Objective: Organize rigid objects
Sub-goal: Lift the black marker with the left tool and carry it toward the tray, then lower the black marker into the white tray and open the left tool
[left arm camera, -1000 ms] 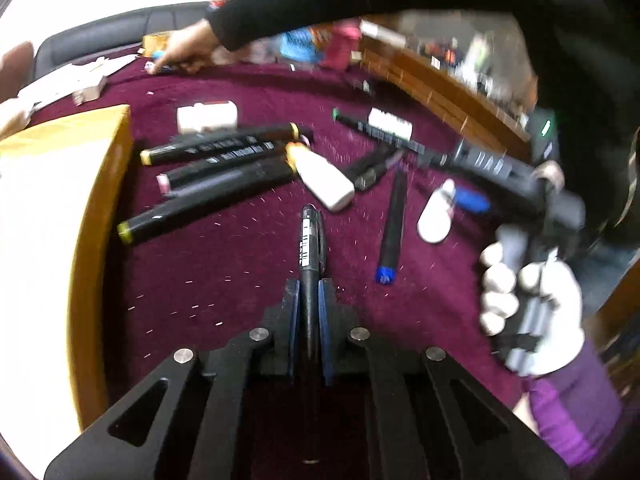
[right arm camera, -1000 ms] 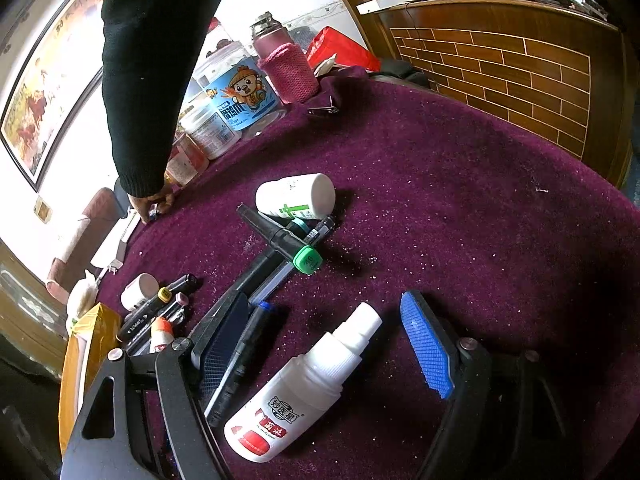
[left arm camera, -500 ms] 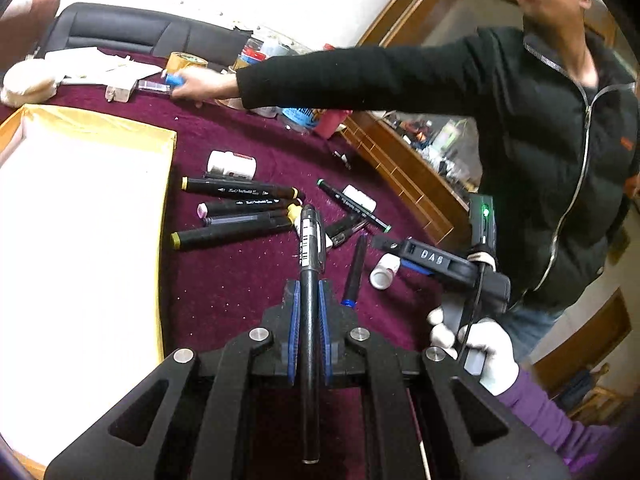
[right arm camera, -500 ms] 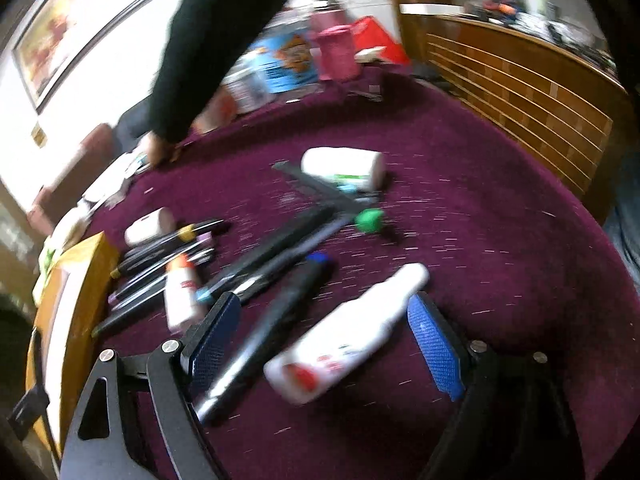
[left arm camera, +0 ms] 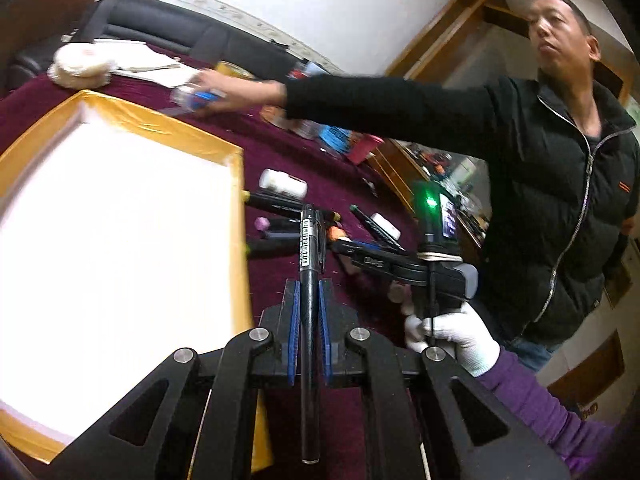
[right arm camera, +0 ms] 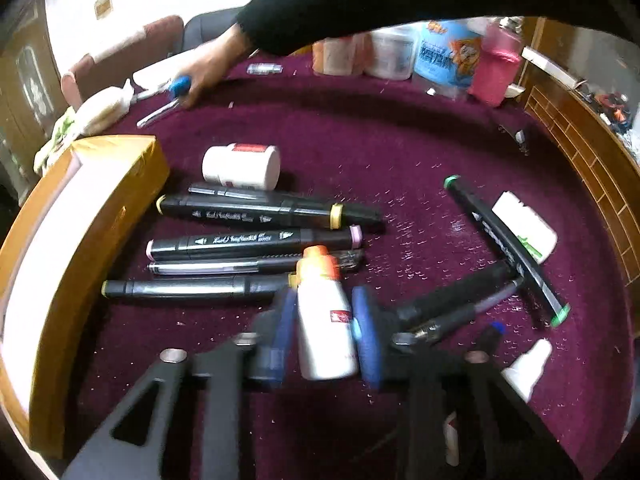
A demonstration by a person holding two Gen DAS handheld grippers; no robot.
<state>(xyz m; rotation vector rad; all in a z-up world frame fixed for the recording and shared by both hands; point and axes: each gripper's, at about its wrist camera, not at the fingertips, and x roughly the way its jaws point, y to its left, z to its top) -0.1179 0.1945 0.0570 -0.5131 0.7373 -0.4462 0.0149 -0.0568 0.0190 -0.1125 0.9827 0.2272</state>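
My left gripper (left arm camera: 308, 292) is shut on a black pen (left arm camera: 309, 256) and holds it in the air beside the yellow-rimmed box (left arm camera: 236, 184) with a white inside. My right gripper (right arm camera: 322, 308) is blurred; its blue pads flank a white glue bottle with an orange cap (right arm camera: 324, 316), seemingly closing on it. Several black markers (right arm camera: 256, 212) lie in a row left of the bottle. A green-capped marker (right arm camera: 504, 248) and a white bottle (right arm camera: 524, 226) lie to the right. The right gripper body also shows in the left wrist view (left arm camera: 400, 268).
The box (right arm camera: 80, 216) stands at the left on the maroon tablecloth (right arm camera: 400, 152). A white jar (right arm camera: 242, 166) lies behind the markers. Another person's arm (right arm camera: 360, 4) reaches across the far side. Jars and a pink flask (right arm camera: 496, 68) stand at the back. A white spray bottle (right arm camera: 524, 364) lies near right.
My left gripper lifted the black pen and swung left toward the box. My right gripper moved left from the spray bottle to the orange-capped glue bottle and narrowed around it.
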